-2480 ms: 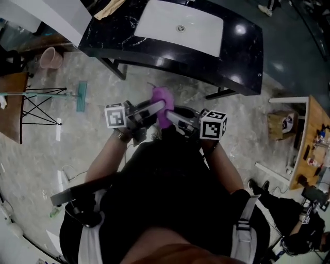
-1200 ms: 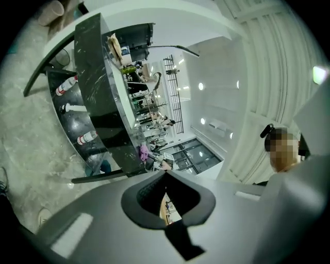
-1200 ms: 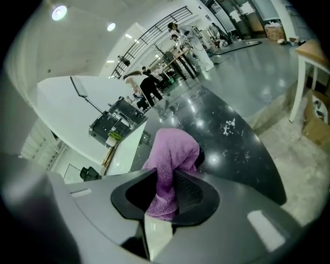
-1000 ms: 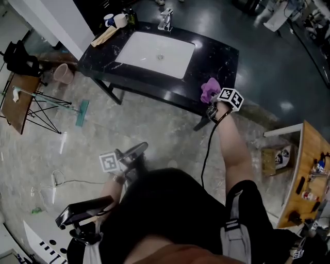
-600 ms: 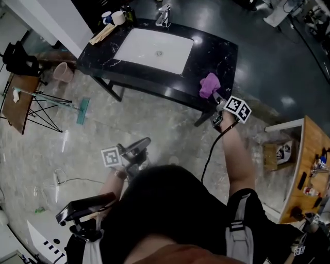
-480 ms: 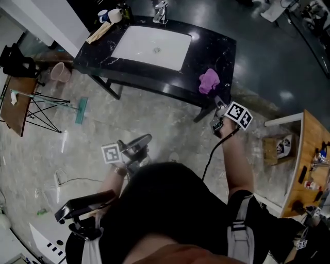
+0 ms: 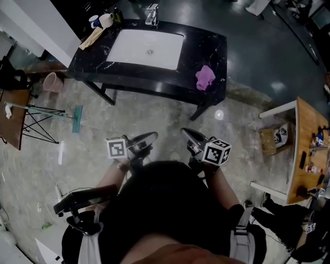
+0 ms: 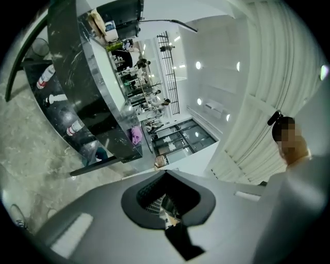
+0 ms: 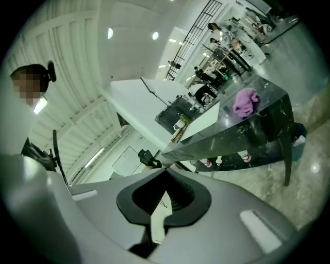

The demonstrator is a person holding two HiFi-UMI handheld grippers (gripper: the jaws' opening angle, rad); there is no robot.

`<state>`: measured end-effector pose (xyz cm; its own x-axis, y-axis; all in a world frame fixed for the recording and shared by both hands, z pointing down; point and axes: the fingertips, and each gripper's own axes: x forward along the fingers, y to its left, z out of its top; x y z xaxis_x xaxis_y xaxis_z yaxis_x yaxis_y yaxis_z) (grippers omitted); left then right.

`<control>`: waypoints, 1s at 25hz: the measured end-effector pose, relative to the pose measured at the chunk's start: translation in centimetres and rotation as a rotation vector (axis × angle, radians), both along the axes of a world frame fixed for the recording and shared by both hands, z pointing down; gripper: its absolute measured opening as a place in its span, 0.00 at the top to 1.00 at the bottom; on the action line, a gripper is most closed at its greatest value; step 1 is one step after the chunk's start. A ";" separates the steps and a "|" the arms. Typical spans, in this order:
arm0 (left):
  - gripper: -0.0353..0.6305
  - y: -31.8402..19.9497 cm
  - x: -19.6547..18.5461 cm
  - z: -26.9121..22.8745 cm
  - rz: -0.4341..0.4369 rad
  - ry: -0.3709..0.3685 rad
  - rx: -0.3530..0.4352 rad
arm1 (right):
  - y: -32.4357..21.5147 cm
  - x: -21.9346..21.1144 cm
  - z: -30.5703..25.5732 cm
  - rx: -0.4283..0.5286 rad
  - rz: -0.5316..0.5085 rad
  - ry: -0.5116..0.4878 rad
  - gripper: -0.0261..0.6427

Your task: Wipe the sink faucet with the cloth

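on the black table [image 7: 219, 44], right of the sink [image 7: 147, 49], the purple cloth [image 7: 205, 77] lies loose, well apart from the faucet [image 7: 151, 14]. left hand-held gripper [image 7: 153, 135] clenched, empty. right hand-held gripper [image 7: 185, 132] jaws have just been closing, now together, nothing between them.

Bright overhead lights, glare on glossy floor [image 7: 219, 114]; strong fisheye distortion, dark vignetted corners.
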<state>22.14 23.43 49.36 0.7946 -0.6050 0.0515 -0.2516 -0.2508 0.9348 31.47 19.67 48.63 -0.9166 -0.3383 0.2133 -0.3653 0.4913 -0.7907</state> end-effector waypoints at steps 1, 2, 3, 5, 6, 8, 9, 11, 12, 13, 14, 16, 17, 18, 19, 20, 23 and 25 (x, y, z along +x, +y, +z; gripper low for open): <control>0.95 0.1 0.0 -0.2 0.013 -0.015 0.007 | 1.1 -0.6 -0.1 0.012 -0.014 0.003 0.94; 0.95 0.2 -0.1 -0.3 0.025 -0.034 0.019 | 1.8 -1.0 -0.3 0.020 -0.022 0.003 0.94; 0.95 0.3 -0.1 -0.4 0.037 -0.047 0.029 | 2.2 -1.2 -0.4 0.026 -0.024 0.001 0.94; 0.95 0.8 0.1 -0.5 0.060 -0.065 0.043 | 2.7 -1.3 -0.7 0.030 -0.027 0.001 0.94; 0.95 1.2 0.2 -0.6 0.073 -0.075 0.050 | 3.0 -1.4 -0.7 0.026 -0.032 0.003 0.94; 0.95 1.9 0.2 -0.8 0.099 -0.102 0.073 | 3.7 -1.9 -0.6 0.019 -0.045 0.006 0.94; 0.95 2.1 0.2 -1.0 0.106 -0.114 0.084 | 4.0 -2.2 -0.5 0.019 -0.049 0.007 0.94; 0.95 2.6 0.0 -1.0 0.108 -0.126 0.095 | 4.2 -2.4 -0.6 0.024 -0.048 0.011 0.94; 0.95 2.9 -0.1 -1.1 0.104 -0.125 0.097 | 4.4 -2.5 -0.6 0.026 -0.050 0.013 0.94; 0.95 3.1 -0.2 -1.1 0.101 -0.125 0.100 | 4.6 -2.6 -0.6 0.030 -0.056 0.015 0.94; 0.95 3.4 -0.3 -1.2 0.097 -0.126 0.104 | 4.9 -2.8 -0.7 0.034 -0.065 0.018 0.94; 0.95 3.6 -0.5 -1.3 0.091 -0.129 0.113 | 5.4 -3.1 -0.7 0.046 -0.084 0.026 0.94; 0.95 3.8 -0.6 -1.3 0.089 -0.129 0.115 | 5.6 -3.3 -0.8 0.052 -0.091 0.030 0.94; 0.95 3.9 -0.6 -1.4 0.089 -0.129 0.117 | 5.7 -3.5 -0.9 0.056 -0.097 0.034 0.94; 0.95 4.1 -0.5 -1.4 0.091 -0.129 0.117 | 5.8 -3.6 -0.9 0.059 -0.103 0.037 0.94; 0.95 4.2 -0.4 -1.4 0.096 -0.132 0.117 | 5.8 -3.8 -0.9 0.060 -0.108 0.039 0.94; 0.95 4.2 -0.4 -1.4 0.105 -0.140 0.118 | 5.8 -4.1 -1.0 0.057 -0.120 0.038 0.94; 0.95 4.4 -0.5 -1.4 0.098 -0.140 0.115 | 5.9 -4.3 -0.9 0.057 -0.127 0.038 0.94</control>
<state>21.60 27.84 48.00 0.8399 -0.5334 0.1004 -0.3460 -0.3838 0.8561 27.17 25.54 47.71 -0.9444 -0.2325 0.2323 -0.3264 0.5795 -0.7468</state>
